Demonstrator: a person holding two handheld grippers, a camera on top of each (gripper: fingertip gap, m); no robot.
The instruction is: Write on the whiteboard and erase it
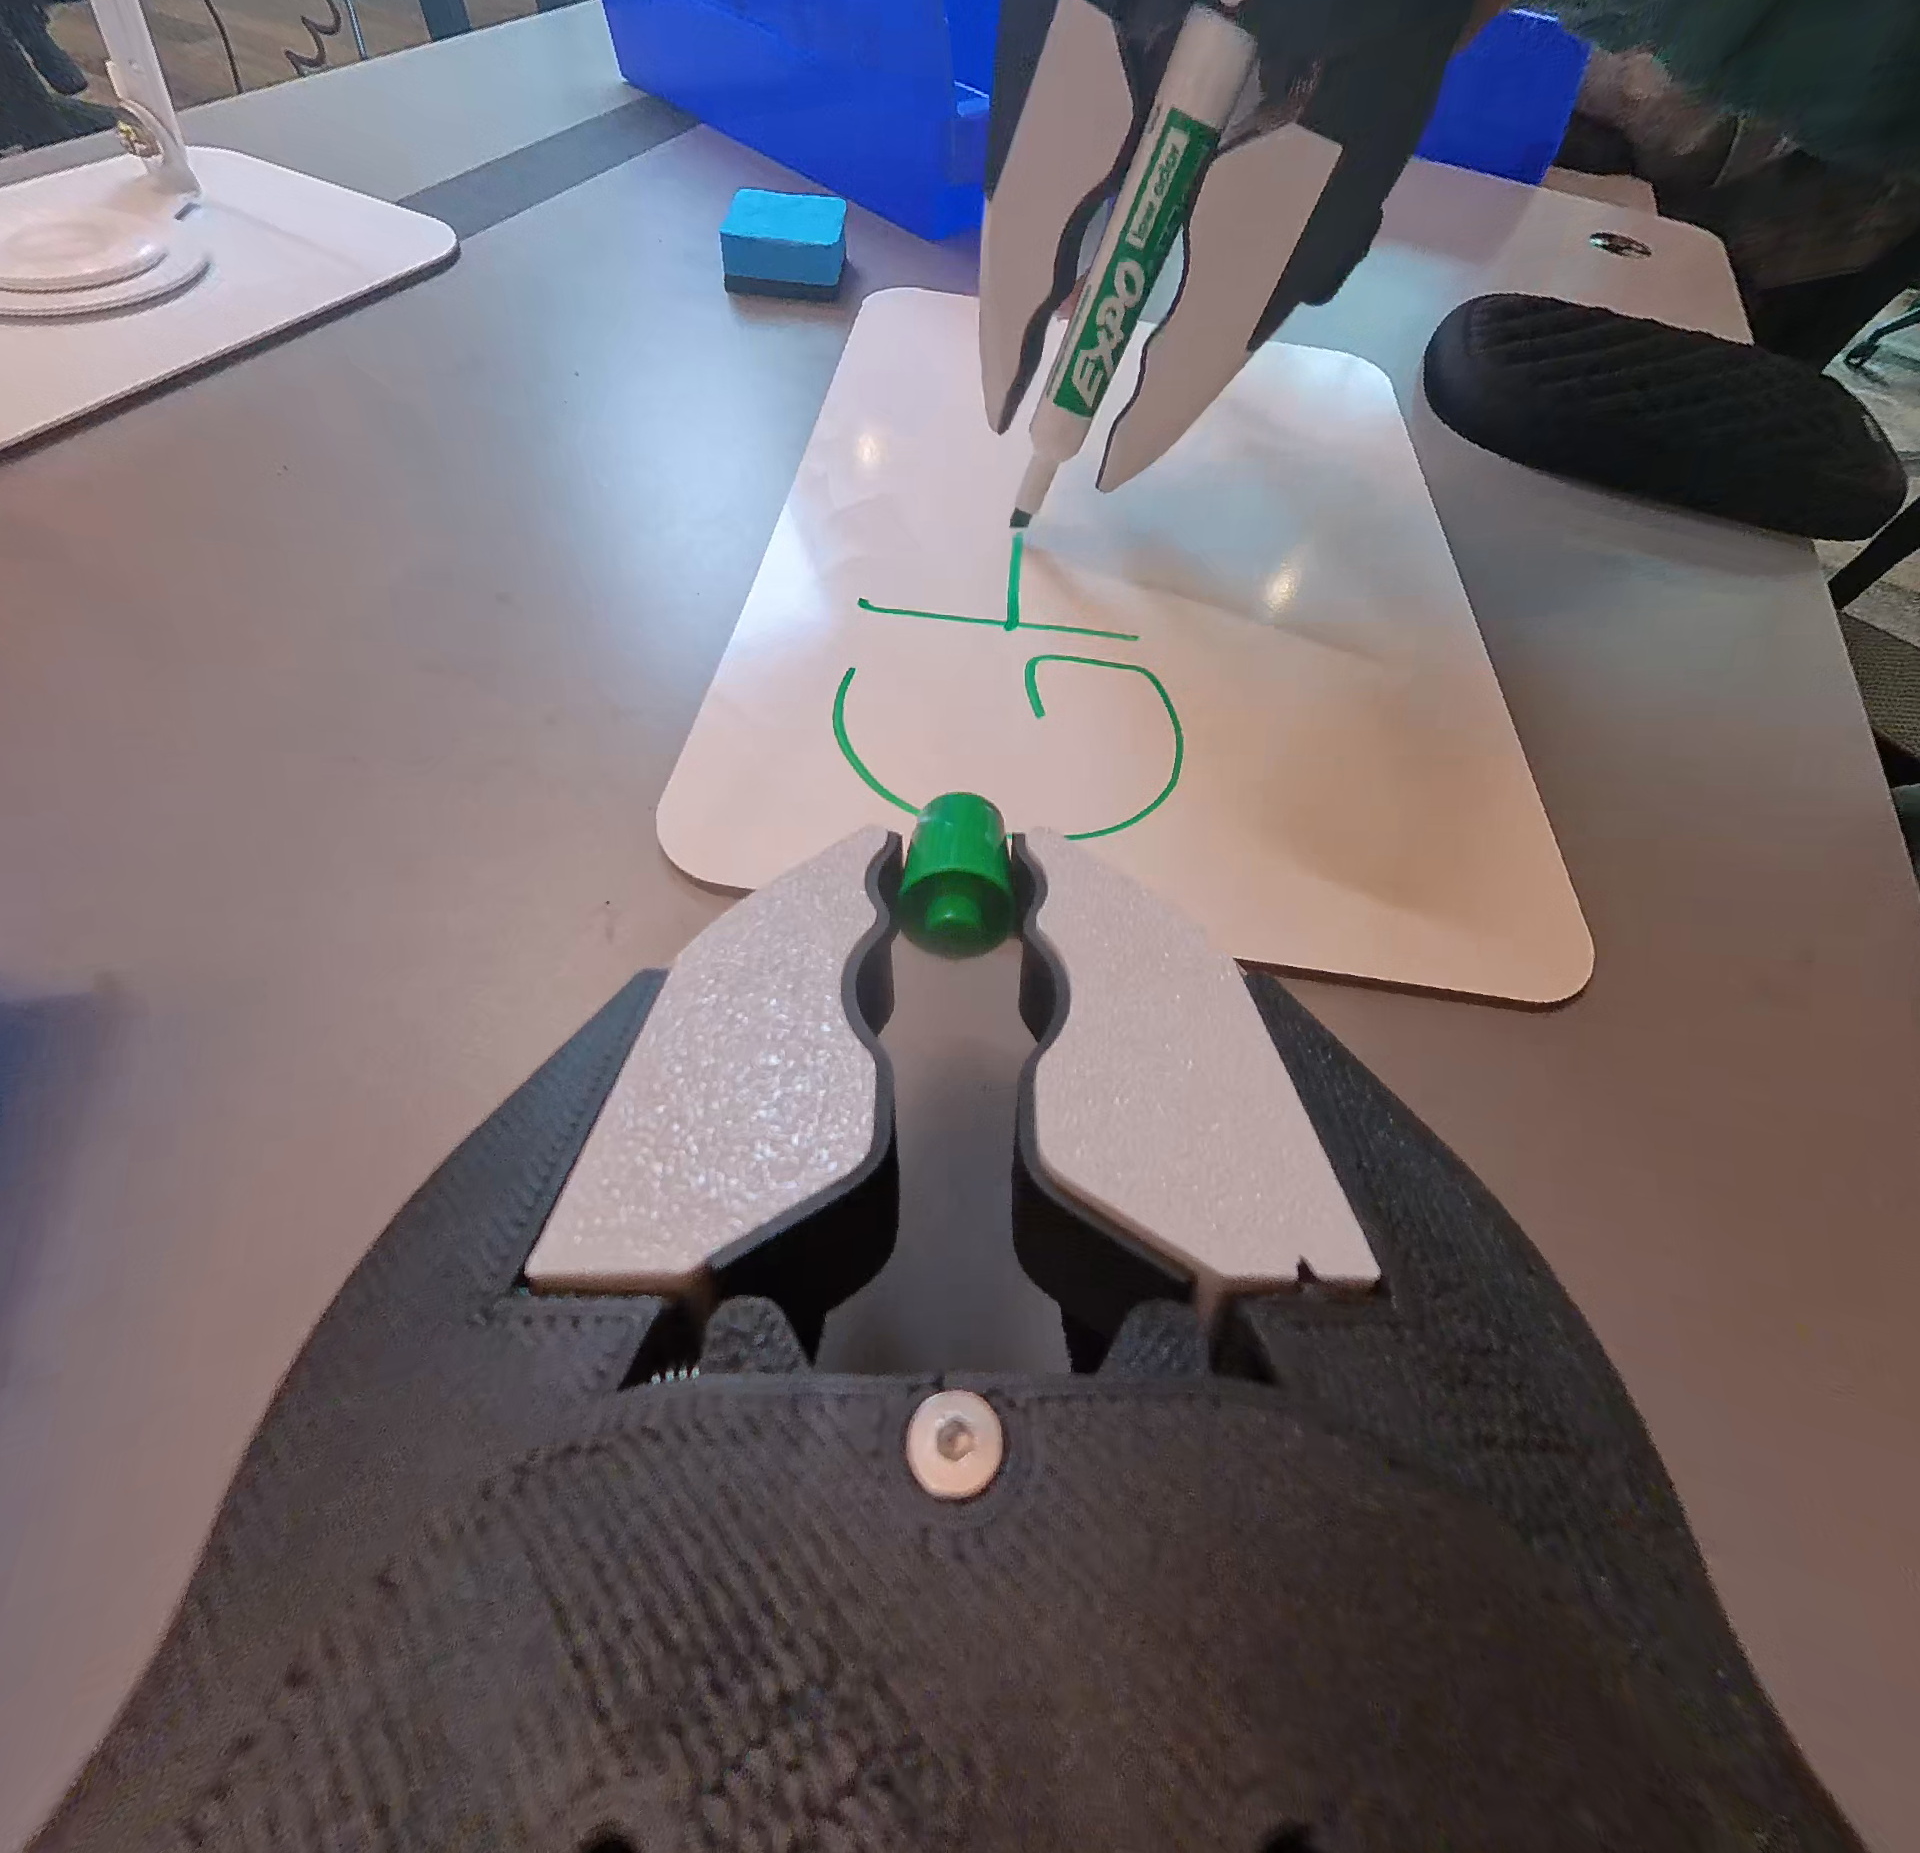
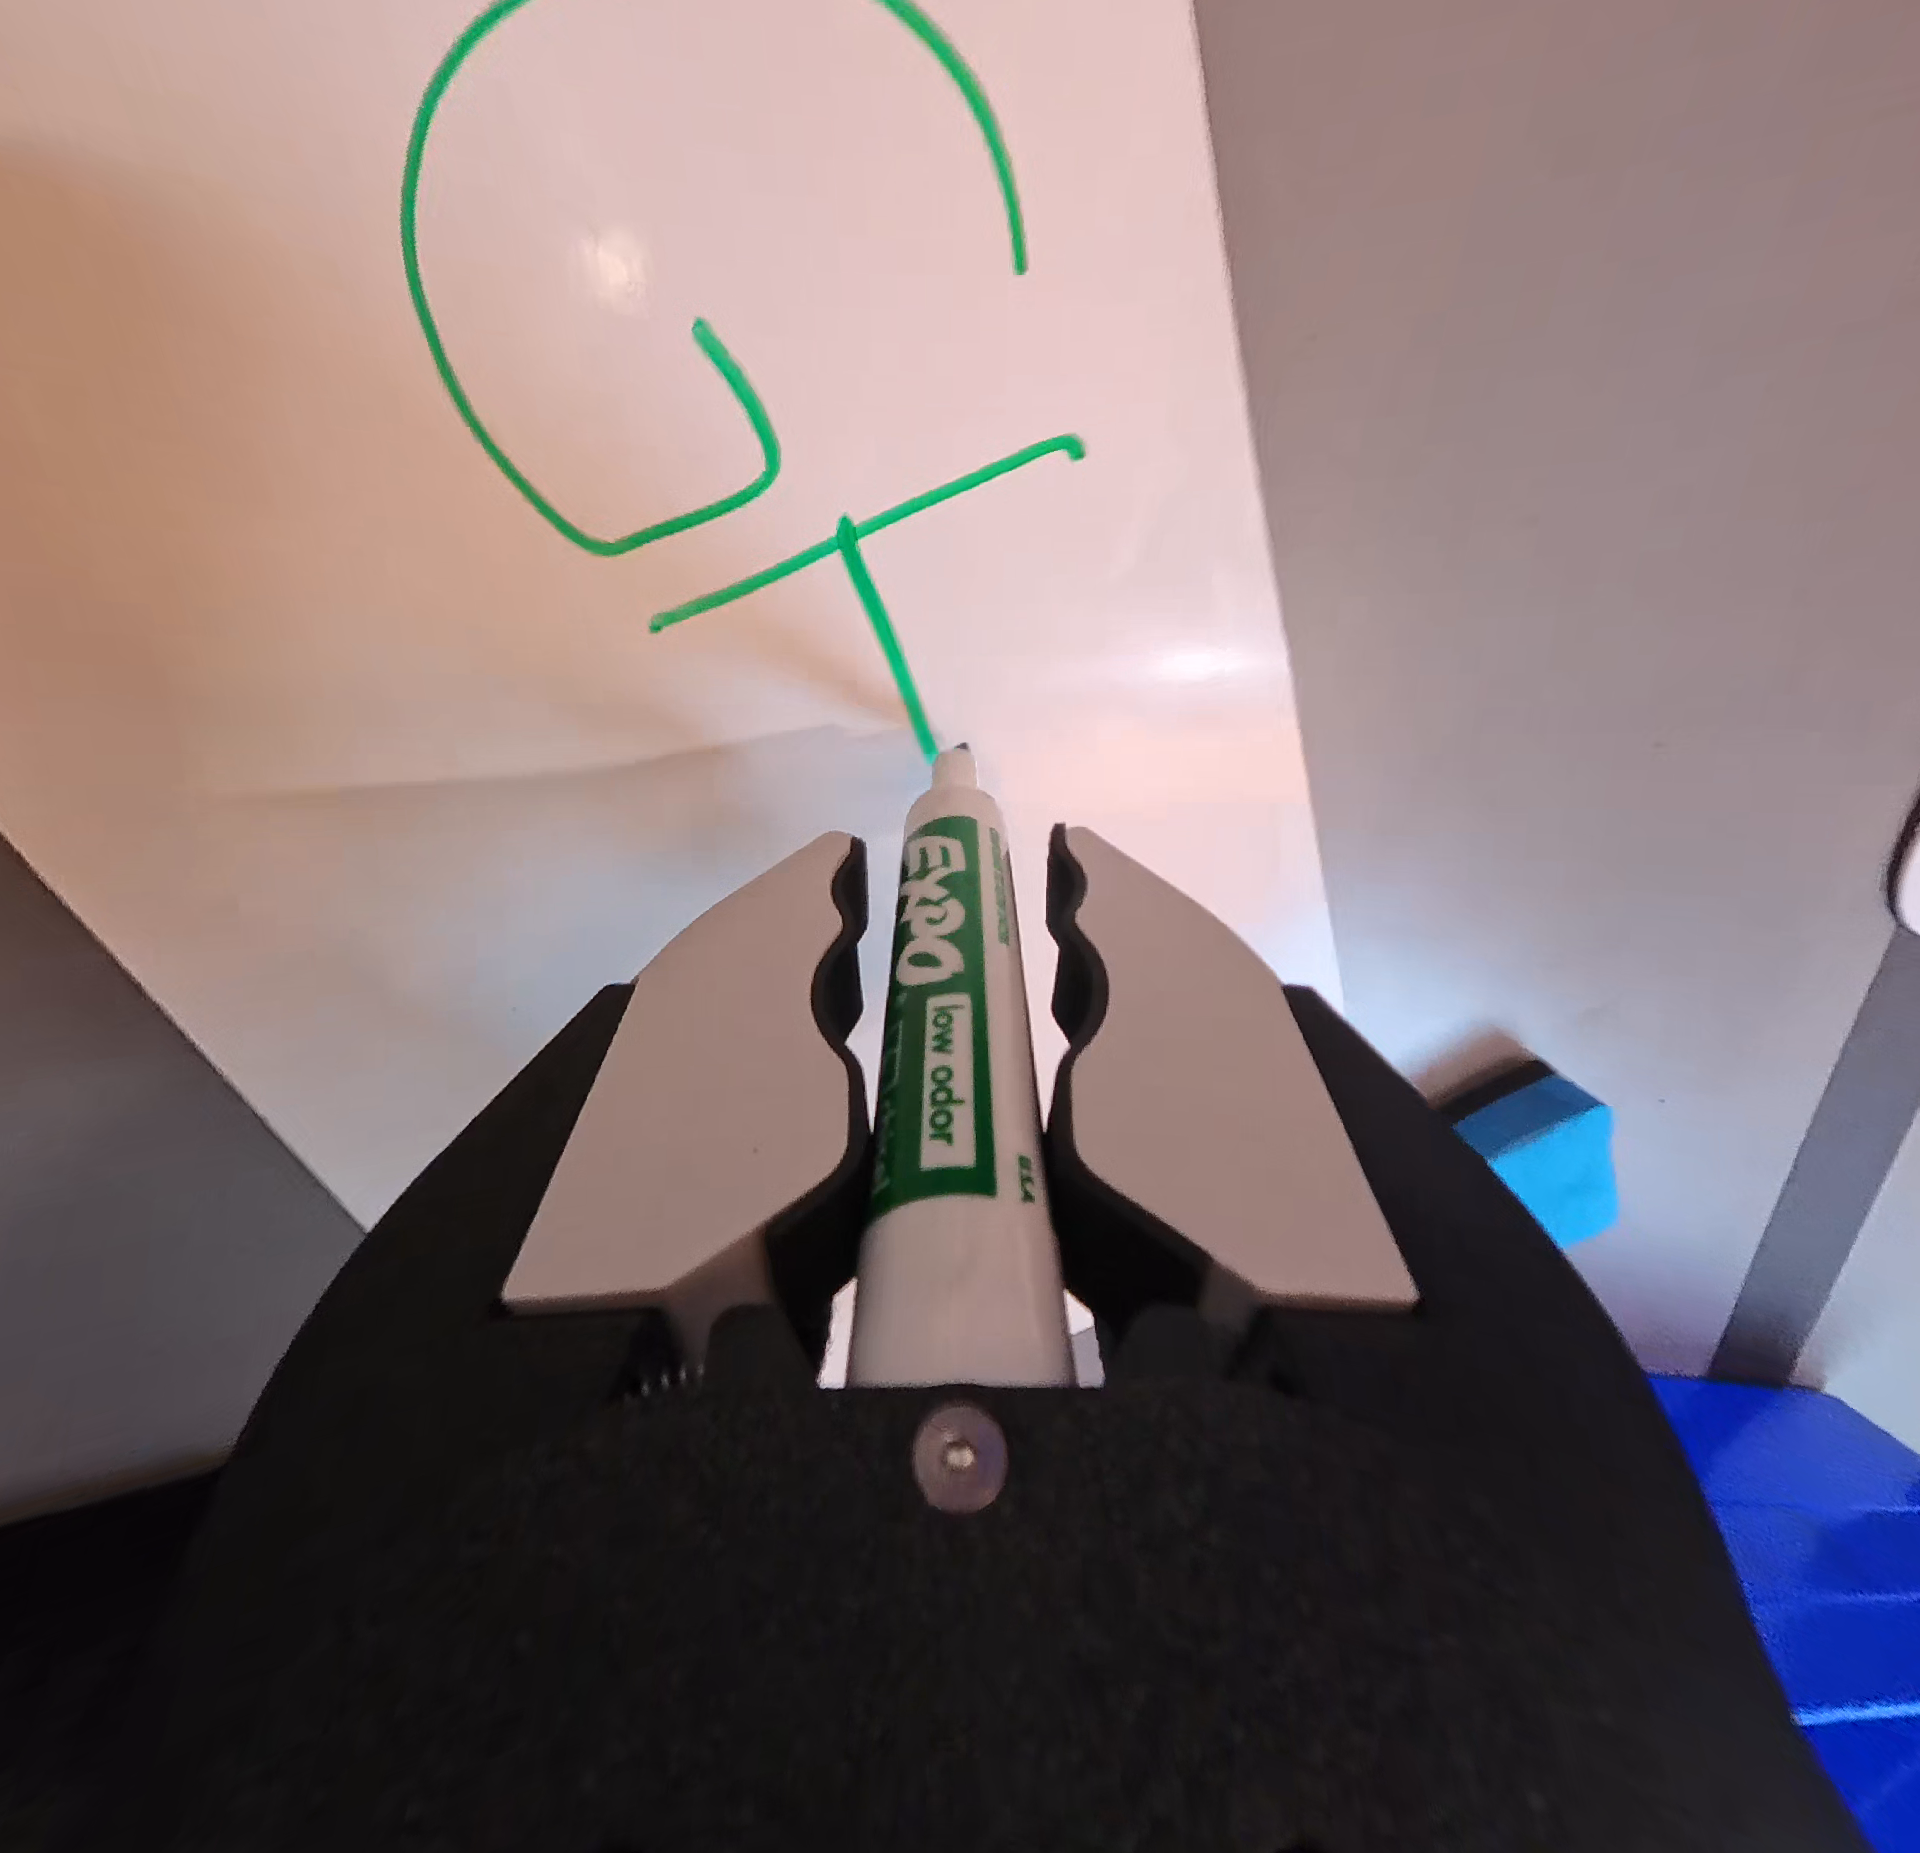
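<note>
Right hand-held gripper (image 2: 956, 847) is clamped on the marker (image 2: 940, 1055), barrel lying lengthwise in the jaw grooves, tip down on the whiteboard (image 1: 1299, 723) at the end of a green stroke. Left hand-held gripper (image 1: 951, 868) is pinched on the green cap (image 1: 954, 873), parked at the near edge of the board.

I judge the marker light and rigid, with smooth plastic that could slide axially if I press hard; the mid-barrel hold looks right, so light pressure only. The whiteboard is a thin, stiff sheet lying loose on the bench (image 1: 364, 660); its glossy face will likely skate under sideways drag, so I may need to pin it.

The eraser (image 1: 781, 243) sits beyond the board's far corner, near the blue bin (image 1: 810, 58). It looks like soft foam, so I would take it across its short sides, gently.
</note>
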